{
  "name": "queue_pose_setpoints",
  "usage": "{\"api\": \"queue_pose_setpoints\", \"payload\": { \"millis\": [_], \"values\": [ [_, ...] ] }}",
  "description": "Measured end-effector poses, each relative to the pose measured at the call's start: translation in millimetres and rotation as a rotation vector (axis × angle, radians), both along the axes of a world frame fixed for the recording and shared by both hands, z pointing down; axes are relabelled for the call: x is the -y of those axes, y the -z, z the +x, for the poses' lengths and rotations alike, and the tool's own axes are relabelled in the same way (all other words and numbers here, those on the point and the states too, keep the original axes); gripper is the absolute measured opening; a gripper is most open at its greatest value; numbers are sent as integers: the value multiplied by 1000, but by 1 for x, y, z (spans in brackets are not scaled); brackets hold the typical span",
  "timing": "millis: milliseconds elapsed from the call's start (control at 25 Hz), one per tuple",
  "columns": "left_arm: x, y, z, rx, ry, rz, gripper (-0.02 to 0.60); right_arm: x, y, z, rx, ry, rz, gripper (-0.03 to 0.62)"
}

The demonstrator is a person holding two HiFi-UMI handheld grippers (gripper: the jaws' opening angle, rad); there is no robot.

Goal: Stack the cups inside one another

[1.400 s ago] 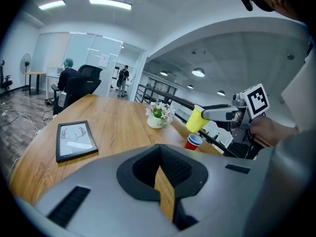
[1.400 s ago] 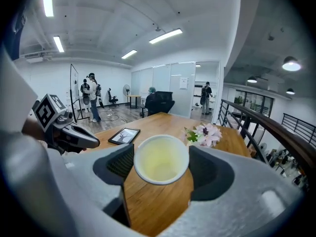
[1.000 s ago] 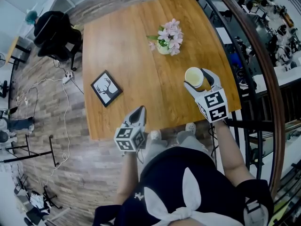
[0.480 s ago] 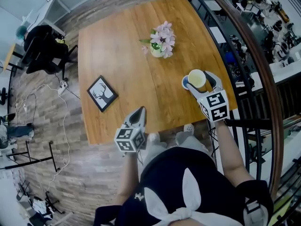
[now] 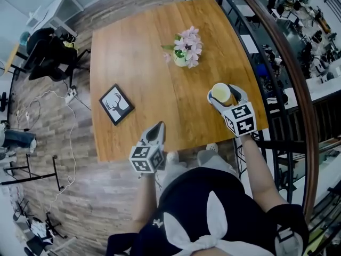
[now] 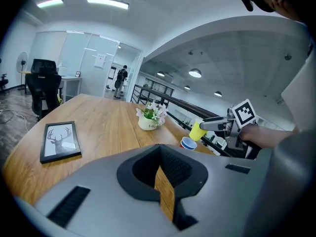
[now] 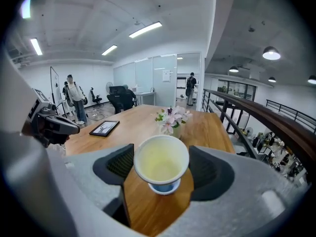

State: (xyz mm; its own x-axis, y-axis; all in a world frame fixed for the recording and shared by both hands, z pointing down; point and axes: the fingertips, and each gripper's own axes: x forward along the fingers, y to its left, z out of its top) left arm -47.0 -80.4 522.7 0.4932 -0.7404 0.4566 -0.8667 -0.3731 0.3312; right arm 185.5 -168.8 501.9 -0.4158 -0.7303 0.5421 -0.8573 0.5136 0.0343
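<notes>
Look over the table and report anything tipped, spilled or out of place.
Nothing spilled or damaged. The flower pot and blue cup stand upright; the right gripper holds the yellow cup above the blue one. Only the picture frame lies flat, skewed to the edges of the table.

Yellow cup (image 6: pixel 197 131) above blue cup (image 6: pixel 188 143)

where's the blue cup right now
In the left gripper view the small blue paper cup stands on the wooden table near its right edge, just below the yellow paper cup held in the right claw.
</notes>
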Motion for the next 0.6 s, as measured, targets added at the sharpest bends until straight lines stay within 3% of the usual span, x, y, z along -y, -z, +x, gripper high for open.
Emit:
{"api": "queue_pose_setpoints", "payload": {
  "millis": [600],
  "values": [
    [-6, 1, -21, 4, 52, -15, 17, 4, -39, -1, -13, -5, -97, 347]
  ]
}}
